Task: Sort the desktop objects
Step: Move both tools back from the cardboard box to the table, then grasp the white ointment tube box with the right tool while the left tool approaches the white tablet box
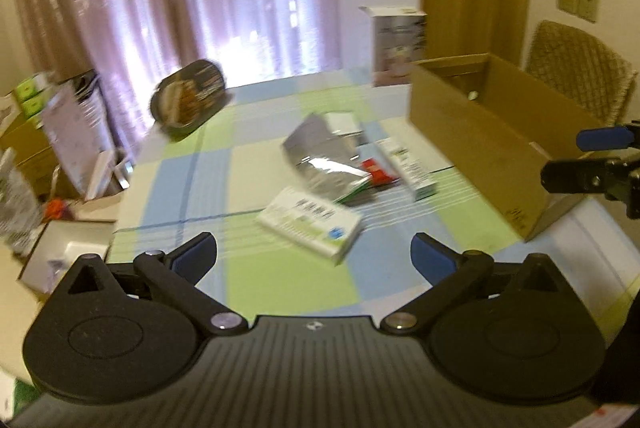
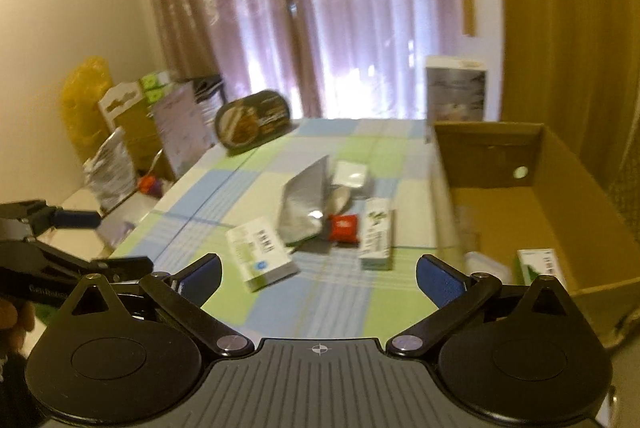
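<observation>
On the checked tablecloth [image 1: 280, 284] lies a heap of small items: a white-green medicine box [image 1: 310, 224] [image 2: 262, 258], a silver foil pouch [image 1: 320, 156] [image 2: 302, 204], a red packet [image 1: 376, 170] [image 2: 343, 227] and a long white-green box [image 1: 410, 168] [image 2: 376, 234]. An open cardboard box [image 1: 476, 144] [image 2: 532, 212] stands to their right, with a white-green box [image 2: 540, 264] inside. My left gripper [image 1: 314, 254] hovers open just short of the medicine box. My right gripper [image 2: 318, 278] is open too, near the table's front, with nothing between its fingers.
A dark oval tin [image 1: 188, 100] [image 2: 254, 122] leans at the table's far left corner. A tall white carton [image 1: 396, 46] [image 2: 456, 90] stands at the far edge. Boxes and bags [image 2: 132, 132] crowd the floor to the left. A wicker chair [image 1: 580, 68] sits behind the cardboard box.
</observation>
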Motion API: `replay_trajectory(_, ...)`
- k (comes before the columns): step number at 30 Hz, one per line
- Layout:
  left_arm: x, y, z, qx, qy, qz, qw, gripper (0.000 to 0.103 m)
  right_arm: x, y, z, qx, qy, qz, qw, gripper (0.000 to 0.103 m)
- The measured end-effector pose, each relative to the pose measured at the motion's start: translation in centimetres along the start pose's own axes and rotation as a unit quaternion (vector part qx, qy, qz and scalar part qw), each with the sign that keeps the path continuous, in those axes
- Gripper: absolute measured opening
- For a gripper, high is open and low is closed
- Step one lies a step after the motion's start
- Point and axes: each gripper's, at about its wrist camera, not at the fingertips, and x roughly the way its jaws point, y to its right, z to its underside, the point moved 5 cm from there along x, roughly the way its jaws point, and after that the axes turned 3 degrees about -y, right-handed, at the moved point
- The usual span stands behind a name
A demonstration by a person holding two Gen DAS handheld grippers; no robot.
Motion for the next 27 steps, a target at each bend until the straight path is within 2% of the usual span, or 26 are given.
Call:
replay_trajectory(6,0.5,-2.4,0.8,-0.006,-0.013,-0.029,0.9995,0.102,2.4,-1.3,1.4,-0.012,-0.024,-0.021,0.999,0.101)
replay_trajectory(11,3.1,-3.4,0.6,-0.012,-0.022,-0.031,0.9992,0.102,5.4,-0.8,1.7,-0.020,-0.039,-0.024,0.999,0.101)
replay_trajectory(25,13.9,-4.0,-1.2,-0.022,-0.029,0.015,0.9992,0.102,15.3,2.2,0.6,-0.040,-0.056,0.024,0.997,0.100)
replay_trajectory(27,15.1,-3.9,-1.1,-0.024,-0.035,0.024,0.9988,0.102,16.5,3.0,0.5,-0.043,-0.059,0.033,0.997,0.097)
